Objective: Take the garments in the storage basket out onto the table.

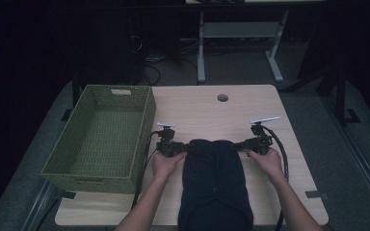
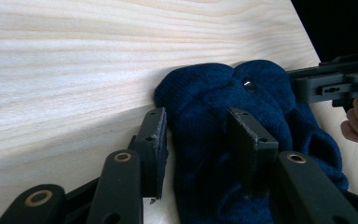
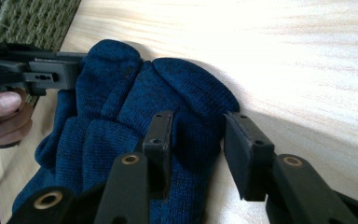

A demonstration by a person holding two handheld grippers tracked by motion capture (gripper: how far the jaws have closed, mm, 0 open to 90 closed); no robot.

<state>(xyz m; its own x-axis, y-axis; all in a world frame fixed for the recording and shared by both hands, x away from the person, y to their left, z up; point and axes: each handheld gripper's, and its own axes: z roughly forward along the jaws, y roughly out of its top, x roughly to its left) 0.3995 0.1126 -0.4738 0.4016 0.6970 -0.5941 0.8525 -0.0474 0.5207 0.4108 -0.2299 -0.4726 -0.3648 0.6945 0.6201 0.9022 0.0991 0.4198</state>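
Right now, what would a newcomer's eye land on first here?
The dark blue knitted garment lying mid-table at the near edge, with the left hand-held gripper and right hand-held gripper at its far corners, jaws open around the folds. Next, the green woven basket along the table's left side.

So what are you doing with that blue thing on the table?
A person is working on a dark blue knitted garment lying on the wooden table, with a gripper in each hand. The left gripper and the right gripper sit at the two far corners of the garment, jaws open around the bunched fabric, not yet pinched shut. A green woven basket stands to the left.
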